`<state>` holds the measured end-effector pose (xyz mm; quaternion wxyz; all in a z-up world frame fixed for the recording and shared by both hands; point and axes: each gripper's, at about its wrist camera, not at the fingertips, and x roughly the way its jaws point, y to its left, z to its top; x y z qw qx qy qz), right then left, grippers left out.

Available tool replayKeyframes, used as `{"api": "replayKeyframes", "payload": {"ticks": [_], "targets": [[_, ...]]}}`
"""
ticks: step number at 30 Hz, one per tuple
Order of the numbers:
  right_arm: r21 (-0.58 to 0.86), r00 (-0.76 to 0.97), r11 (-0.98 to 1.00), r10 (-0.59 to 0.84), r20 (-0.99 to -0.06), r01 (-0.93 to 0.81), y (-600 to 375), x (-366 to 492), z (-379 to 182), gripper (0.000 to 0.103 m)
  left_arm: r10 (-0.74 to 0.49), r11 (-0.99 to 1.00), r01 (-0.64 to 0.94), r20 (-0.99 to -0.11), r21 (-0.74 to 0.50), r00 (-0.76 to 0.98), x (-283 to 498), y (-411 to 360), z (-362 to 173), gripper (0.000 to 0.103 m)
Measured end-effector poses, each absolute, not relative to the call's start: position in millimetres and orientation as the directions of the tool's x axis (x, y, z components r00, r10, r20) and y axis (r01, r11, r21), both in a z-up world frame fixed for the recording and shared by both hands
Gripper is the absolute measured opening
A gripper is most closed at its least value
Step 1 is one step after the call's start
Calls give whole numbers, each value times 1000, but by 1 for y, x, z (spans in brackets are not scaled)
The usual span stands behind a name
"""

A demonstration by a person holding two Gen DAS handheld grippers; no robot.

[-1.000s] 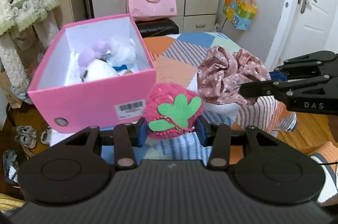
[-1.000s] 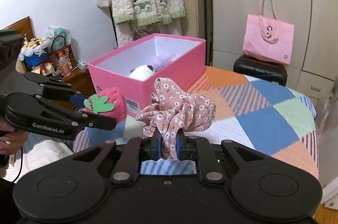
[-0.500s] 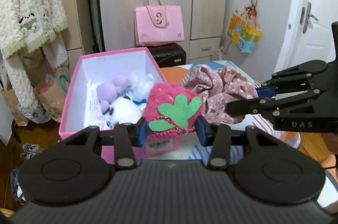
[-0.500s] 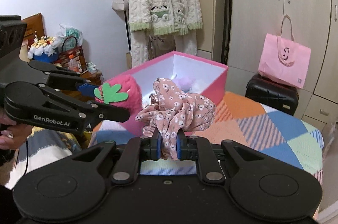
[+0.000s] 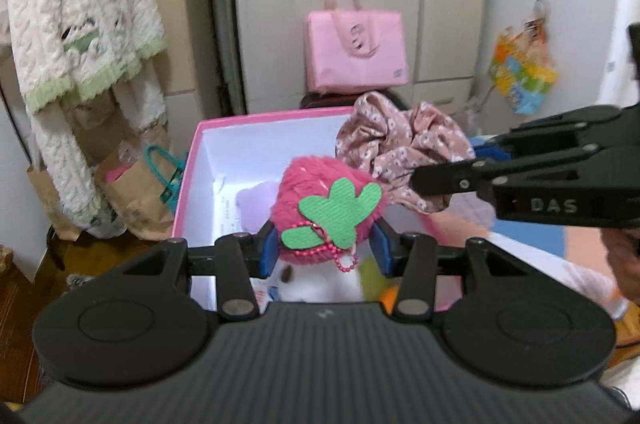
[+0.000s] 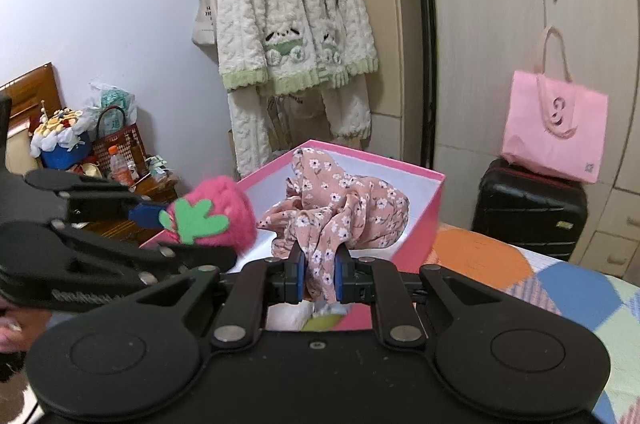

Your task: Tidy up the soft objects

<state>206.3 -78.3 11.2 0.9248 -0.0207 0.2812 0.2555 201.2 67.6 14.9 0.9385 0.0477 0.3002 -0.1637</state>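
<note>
Left tool (image 5: 324,250): clamped on strawberry plush (image 5: 326,208).
Right tool (image 6: 318,274): clamped on floral scrunchie (image 6: 340,212).
Change: both now carried over pink box (image 5: 188,180); release is expected.

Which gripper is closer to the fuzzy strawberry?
Left. The left gripper is shut on the strawberry, over the pink box. The right gripper is beside it, holding the flowery cloth.

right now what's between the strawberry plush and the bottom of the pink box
In the left wrist view, a white plush and a lilac one lie in the pink box under the held strawberry plush.
</note>
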Motion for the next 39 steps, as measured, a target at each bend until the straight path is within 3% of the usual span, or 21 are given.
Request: {"api": "replayKeyframes", "payload": {"ticks": [7,13,15,17,19,28,39], "targets": [[129,669,867,458,-585,-481,-58,269,-6,17,-212,960,280,-665,-5,716,261,72,-16,46],[195,609,846,499,-616,-496,-46,297,-23,21,-186,961,274,-685,20,704,267,76,-25,49],[210,592,840,508,-626,-500,-43,301,-29,30,-162,966,257,-684,39,711,268,77,-26,55],[195,604,851,490,-628,-487,-41,300,-32,52,-142,965,253,-680,66,720,267,76,-25,65],[173,621,857,476,-623,-485,-43,292,-31,62,-143,965,254,-671,71,728,261,78,-23,72],[111,688,876,441,-576,-469,-59,246,-12,67,-183,961,274,-636,46,750,233,80,-10,93],[46,746,905,377,-549,-424,-71,190,15,73,-140,970,237,-672,55,727,198,78,10,97]]}}
